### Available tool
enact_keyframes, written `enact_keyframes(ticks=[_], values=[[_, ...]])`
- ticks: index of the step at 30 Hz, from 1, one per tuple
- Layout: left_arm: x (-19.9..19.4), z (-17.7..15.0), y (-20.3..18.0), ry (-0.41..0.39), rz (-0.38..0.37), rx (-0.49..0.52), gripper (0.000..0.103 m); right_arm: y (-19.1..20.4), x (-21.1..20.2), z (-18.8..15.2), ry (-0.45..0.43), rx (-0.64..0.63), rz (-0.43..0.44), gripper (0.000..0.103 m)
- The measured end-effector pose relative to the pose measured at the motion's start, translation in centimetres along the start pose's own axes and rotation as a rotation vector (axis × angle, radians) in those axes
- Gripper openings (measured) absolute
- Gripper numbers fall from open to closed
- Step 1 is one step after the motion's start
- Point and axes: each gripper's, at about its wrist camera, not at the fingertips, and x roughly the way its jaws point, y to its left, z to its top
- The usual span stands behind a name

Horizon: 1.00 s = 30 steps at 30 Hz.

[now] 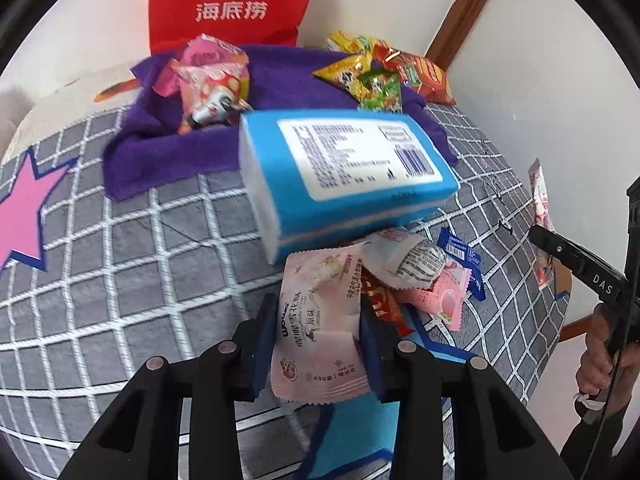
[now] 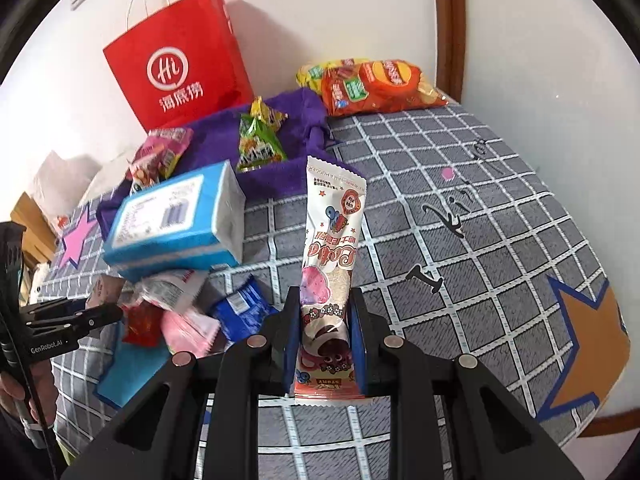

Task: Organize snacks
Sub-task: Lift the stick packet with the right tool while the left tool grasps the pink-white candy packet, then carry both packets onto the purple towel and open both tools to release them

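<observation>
My left gripper (image 1: 316, 344) is shut on a pale pink snack packet (image 1: 316, 320), held above a heap of small packets (image 1: 416, 276) on the grey checked cover. My right gripper (image 2: 324, 344) is shut on a long white and pink wafer packet (image 2: 330, 248), held upright above the cover. The heap also shows in the right wrist view (image 2: 180, 312), left of my right gripper. A purple towel (image 1: 168, 152) at the back holds pink packets (image 1: 204, 76) and green and yellow packets (image 1: 372, 80). My right gripper also shows at the right edge of the left wrist view (image 1: 568, 260).
A blue tissue pack (image 1: 340, 176) lies between the heap and the towel. A red paper bag (image 2: 180, 68) leans on the wall behind. Orange chip bags (image 2: 380, 84) lie at the back right corner. The cover's edge drops off at the right (image 2: 600, 380).
</observation>
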Motion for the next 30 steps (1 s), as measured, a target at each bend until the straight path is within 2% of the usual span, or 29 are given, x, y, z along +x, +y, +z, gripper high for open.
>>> enact_keyframes(ticks=[12,22,30], values=[[-5.3,2.9,2.0,-0.101,0.022,0.049,0.036,3.3,-3.6,2.0,-0.072,0.056,-0.010,0.022],[-7.6,4.2,0.9,-0.149,0.011,0.087,0.036,6.2,-5.7,2.8,-0.109,0.026,-0.010,0.022],[-8.8,4.8,0.1,-0.185,0.032,0.056,0.036,6.7,-5.4,4.3,-0.102,-0.024,0.027,0.022]])
